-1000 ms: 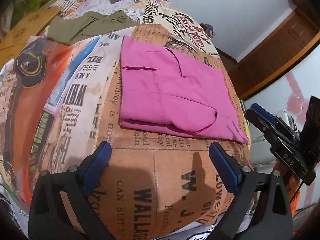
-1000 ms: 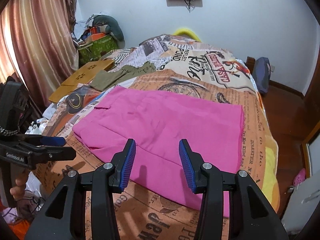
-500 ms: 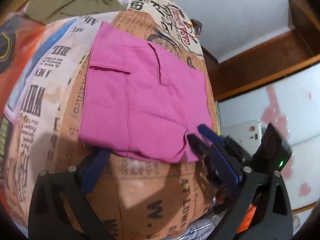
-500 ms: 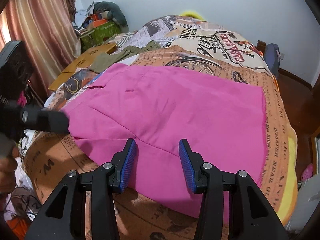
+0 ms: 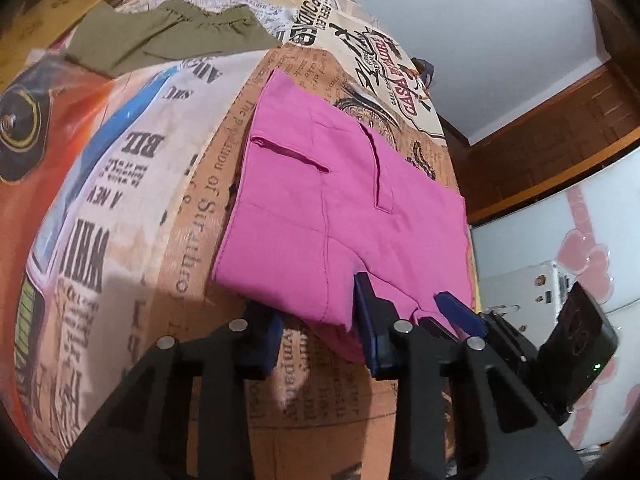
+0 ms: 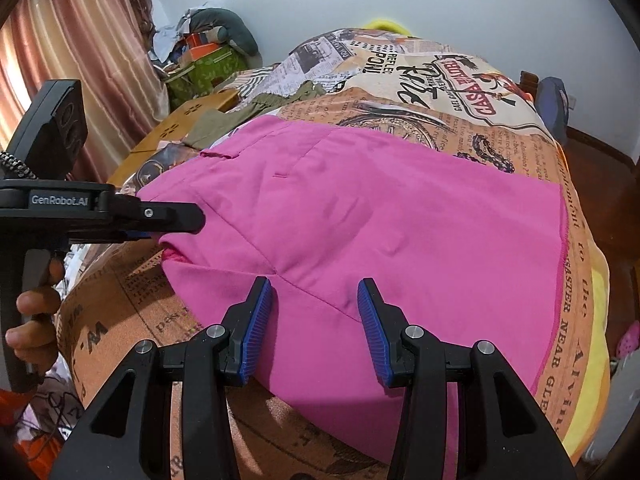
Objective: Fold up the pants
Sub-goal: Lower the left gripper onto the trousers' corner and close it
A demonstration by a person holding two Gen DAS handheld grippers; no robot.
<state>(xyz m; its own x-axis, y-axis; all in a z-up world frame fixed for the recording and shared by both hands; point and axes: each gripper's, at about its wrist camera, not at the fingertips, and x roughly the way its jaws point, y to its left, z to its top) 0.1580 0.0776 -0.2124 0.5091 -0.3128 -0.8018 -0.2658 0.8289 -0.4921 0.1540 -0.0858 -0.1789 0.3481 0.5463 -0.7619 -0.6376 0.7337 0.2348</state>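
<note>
Lying folded on the newspaper-print bedspread (image 6: 500, 132), the pink pants (image 6: 380, 232) are taking up the near middle of the bed, with their pocket slit and seams facing up. The left gripper (image 5: 320, 312) is sitting at the near-left corner of the garment; its jaws are standing partly spread, with one blue pad tucked beneath the cloth edge and the other rising beside the fold, so the corner is lying between them, though a firm pinch cannot be told from either view. In the right wrist view this same gripper (image 6: 176, 220) is reaching in from the left, its black finger lying over the pants' edge while a blue pad is showing just under it; the person's left hand (image 6: 36, 316) is wrapping around the handle below.

The right gripper (image 6: 316, 320) is hovering over the near edge of the pants, jaws spread wide with cloth visible in the gap, neither pad clearly pressing on fabric. From the left wrist view, its blue fingers (image 5: 460, 312) are resting at the near-right corner of the pants, touching or just above the cloth.

An olive green garment (image 5: 160, 36) is lying farther back on the bed, well apart from the pink pants. Curtains (image 6: 80, 52) are hanging at the left, and a pile of clutter (image 6: 204, 52) is sitting in the far corner.
</note>
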